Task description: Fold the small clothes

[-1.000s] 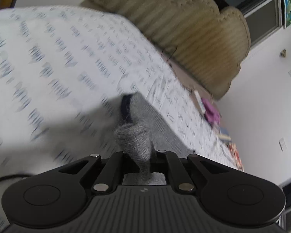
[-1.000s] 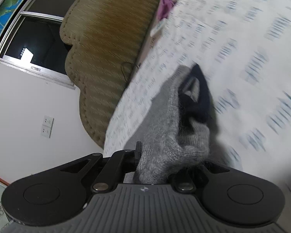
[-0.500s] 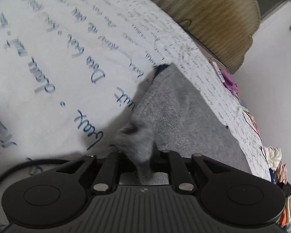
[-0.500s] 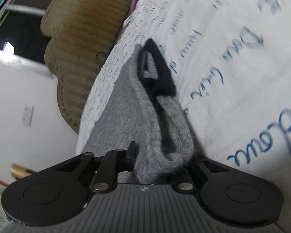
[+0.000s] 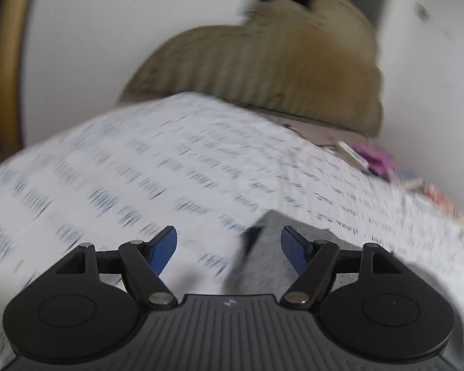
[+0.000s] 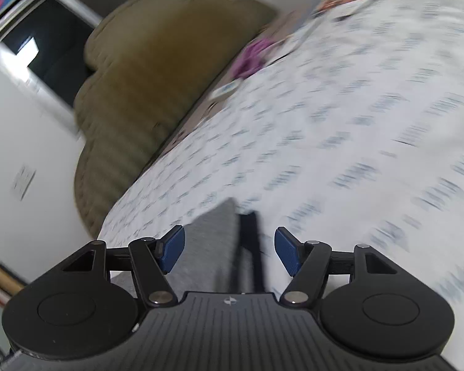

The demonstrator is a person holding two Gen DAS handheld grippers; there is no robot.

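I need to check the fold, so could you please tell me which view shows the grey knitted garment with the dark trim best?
The right wrist view: the grey knitted garment lies flat with its dark trim visible lengthwise. The left wrist view shows it smaller and blurrier.

Two grippers are seen, the left gripper [image 5: 229, 247] and the right gripper [image 6: 229, 249], each with two blue pads spread apart. One grey garment [image 5: 269, 256] is counted, one printed bedsheet [image 5: 139, 170], one tan headboard [image 5: 263, 71], one purple item [image 6: 250, 57].
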